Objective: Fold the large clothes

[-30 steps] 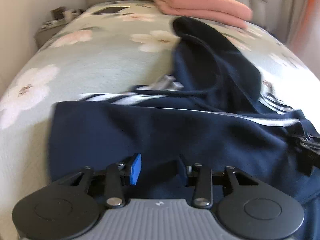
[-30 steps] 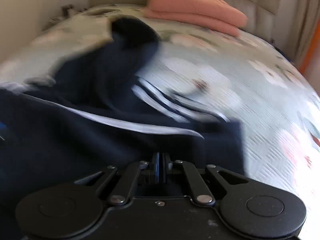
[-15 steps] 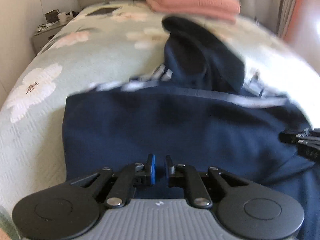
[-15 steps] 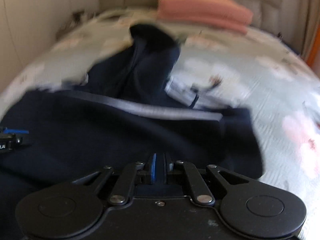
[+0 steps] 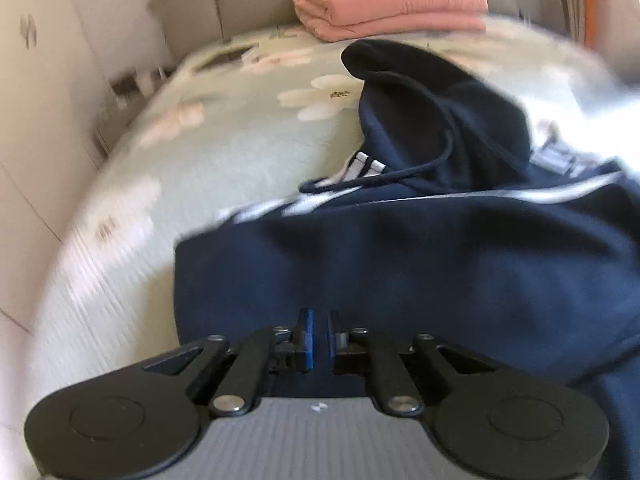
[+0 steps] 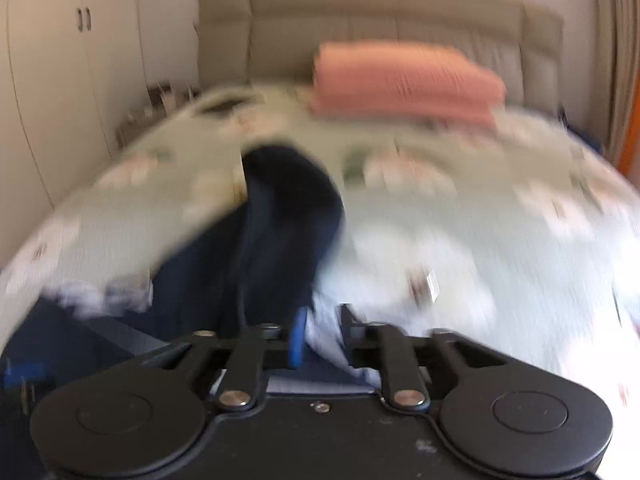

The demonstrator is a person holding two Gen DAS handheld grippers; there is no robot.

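A navy hoodie (image 5: 420,248) with white stripes lies on the floral bed, its hood (image 5: 432,92) pointing toward the headboard. My left gripper (image 5: 319,338) sits at the hoodie's near hem with its blue pads almost together, navy cloth between and under them. In the blurred right wrist view the hoodie (image 6: 280,240) lies left of centre. My right gripper (image 6: 320,336) has its fingers parted over the hoodie's near right edge, white striped cloth showing in the gap.
A folded pink blanket (image 5: 392,4) lies at the head of the bed by the beige headboard (image 6: 400,28). White wardrobe doors (image 6: 60,80) and a cluttered nightstand (image 5: 132,80) stand on the left. The green floral bedspread (image 5: 220,152) surrounds the hoodie.
My left gripper closed from wide open onto the hoodie's near hem. My right gripper went from shut to parted. Both views swung, and the right view rose away from the cloth.
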